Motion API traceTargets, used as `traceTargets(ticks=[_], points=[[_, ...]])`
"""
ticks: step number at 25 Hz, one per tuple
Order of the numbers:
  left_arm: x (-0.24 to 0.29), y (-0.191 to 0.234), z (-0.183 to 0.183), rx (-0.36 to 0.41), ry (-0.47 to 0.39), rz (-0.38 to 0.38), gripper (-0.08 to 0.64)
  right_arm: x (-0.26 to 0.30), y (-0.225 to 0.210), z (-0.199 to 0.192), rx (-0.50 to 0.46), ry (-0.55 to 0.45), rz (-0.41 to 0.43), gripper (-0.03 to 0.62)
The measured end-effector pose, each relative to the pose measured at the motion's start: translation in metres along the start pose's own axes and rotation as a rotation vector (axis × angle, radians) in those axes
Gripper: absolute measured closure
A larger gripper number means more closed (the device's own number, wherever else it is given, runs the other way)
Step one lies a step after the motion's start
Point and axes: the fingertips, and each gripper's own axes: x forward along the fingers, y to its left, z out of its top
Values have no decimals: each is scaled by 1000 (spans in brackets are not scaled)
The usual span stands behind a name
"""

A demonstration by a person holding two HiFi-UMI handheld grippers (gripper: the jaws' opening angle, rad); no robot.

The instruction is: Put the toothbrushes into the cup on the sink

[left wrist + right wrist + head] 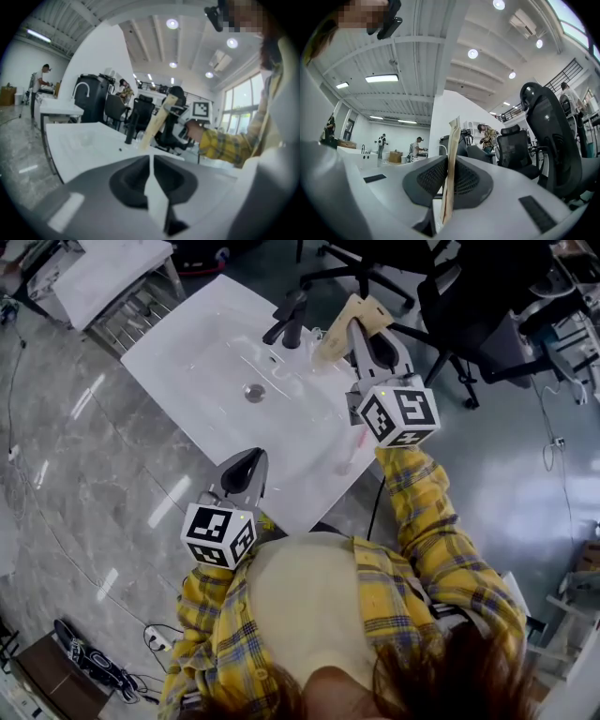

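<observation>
The right gripper pinches a flat tan paper packet between narrow jaws. It holds the packet on edge above the far right of the sink, beside the faucet, probably so a toothbrush inside can be freed there. The left gripper, jaws together and empty, hangs at the near rim. A thin pale stick, perhaps a toothbrush, lies on the right rim. No cup is clearly visible.

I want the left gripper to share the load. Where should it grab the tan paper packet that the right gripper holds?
Probably the free far end of the tan paper packet, coming from the faucet side. It is thin and flat and sticks out past the right gripper, which is shut on its near end, so pinch across its broad faces.
</observation>
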Motion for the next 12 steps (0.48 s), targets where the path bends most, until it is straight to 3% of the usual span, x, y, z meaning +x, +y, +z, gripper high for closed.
traceTargets(ticks=[6, 12], points=[[-8, 1, -7, -21, 11, 20, 534, 16, -3, -24, -10, -22, -42, 557], [-13, 2, -12, -40, 11, 21, 534, 31, 0, -54, -57, 26, -37, 555]])
